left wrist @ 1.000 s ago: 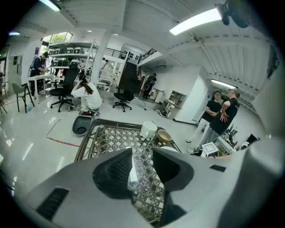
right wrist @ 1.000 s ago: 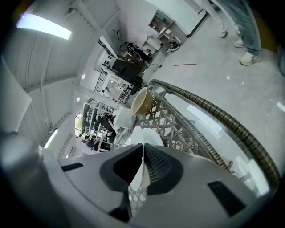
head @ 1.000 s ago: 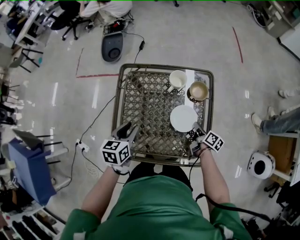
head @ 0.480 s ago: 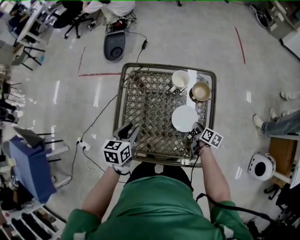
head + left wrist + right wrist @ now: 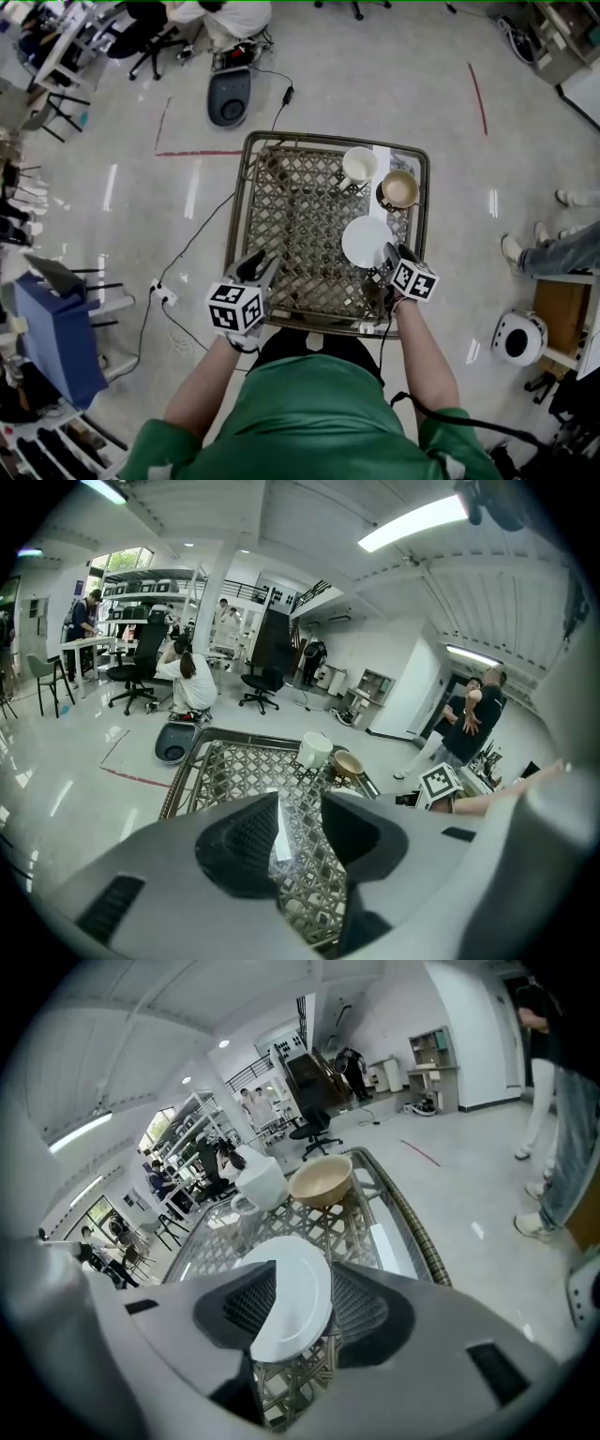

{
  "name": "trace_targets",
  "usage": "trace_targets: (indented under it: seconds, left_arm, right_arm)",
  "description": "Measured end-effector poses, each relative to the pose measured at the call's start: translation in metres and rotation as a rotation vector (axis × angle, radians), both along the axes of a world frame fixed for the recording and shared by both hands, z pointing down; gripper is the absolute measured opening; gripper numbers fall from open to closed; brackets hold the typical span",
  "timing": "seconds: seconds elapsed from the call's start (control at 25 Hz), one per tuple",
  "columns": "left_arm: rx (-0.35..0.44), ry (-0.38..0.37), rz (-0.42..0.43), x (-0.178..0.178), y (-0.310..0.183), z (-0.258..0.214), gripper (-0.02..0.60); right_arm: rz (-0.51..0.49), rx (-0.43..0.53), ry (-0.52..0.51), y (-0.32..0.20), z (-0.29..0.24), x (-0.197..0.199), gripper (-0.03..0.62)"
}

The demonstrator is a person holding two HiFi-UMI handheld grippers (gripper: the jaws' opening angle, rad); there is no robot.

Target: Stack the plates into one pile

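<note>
One white plate lies flat on the right side of the wicker table. My right gripper is at the plate's near edge. Its jaws have just been opening and now stand wide, with the plate's near rim between them and the pads off it. At the table's near left corner, my left gripper hovers open with nothing between its fingers. A tan bowl rests on a dark saucer behind the plate.
A white mug stands at the back of the table beside the bowl. A grey round machine and a cable lie on the floor beyond. A person's legs and a white round device are to the right.
The right gripper has rolled at the plate's near edge, so its marker cube faces differently, and it has let go of the rim. The left gripper has stayed put.
</note>
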State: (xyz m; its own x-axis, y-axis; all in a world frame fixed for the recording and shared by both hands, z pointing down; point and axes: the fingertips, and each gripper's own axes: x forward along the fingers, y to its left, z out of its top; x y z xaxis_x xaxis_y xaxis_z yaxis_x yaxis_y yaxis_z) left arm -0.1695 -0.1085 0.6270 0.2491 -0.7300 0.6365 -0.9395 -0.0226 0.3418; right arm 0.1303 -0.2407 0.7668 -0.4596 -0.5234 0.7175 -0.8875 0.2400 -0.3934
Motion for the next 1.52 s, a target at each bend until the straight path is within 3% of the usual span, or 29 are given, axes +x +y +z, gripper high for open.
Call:
trace_targets:
  seconds: [0.36,0.68,1.04,1.32,1.52]
  left_arm:
    - [0.112,-0.046,0.002,-0.009,-0.034,-0.033,0.153]
    - [0.295,-0.155,0.019,-0.016,-0.068,-0.102,0.153]
    - [0.505,-0.202,-0.001,-0.006,-0.08,-0.194,0.153]
    - [0.652,-0.248,0.0,0.008,-0.084,-0.264,0.153]
    - [0.739,-0.348,0.037,0.019,-0.076,-0.307,0.153]
  right_arm:
    - [-0.051,0.246,0.071,-0.02,-0.096,0.005,0.158]
    - [-0.153,0.603,0.19,-0.031,-0.225,-0.009,0.072]
    - [-0.158,0.836,0.102,-0.013,-0.347,-0.031,0.038]
    - [-0.207,1.027,0.132,0.004,-0.425,-0.041,0.038]
    - [-0.284,1.117,0.119,0.02,-0.456,-0.065,0.038]
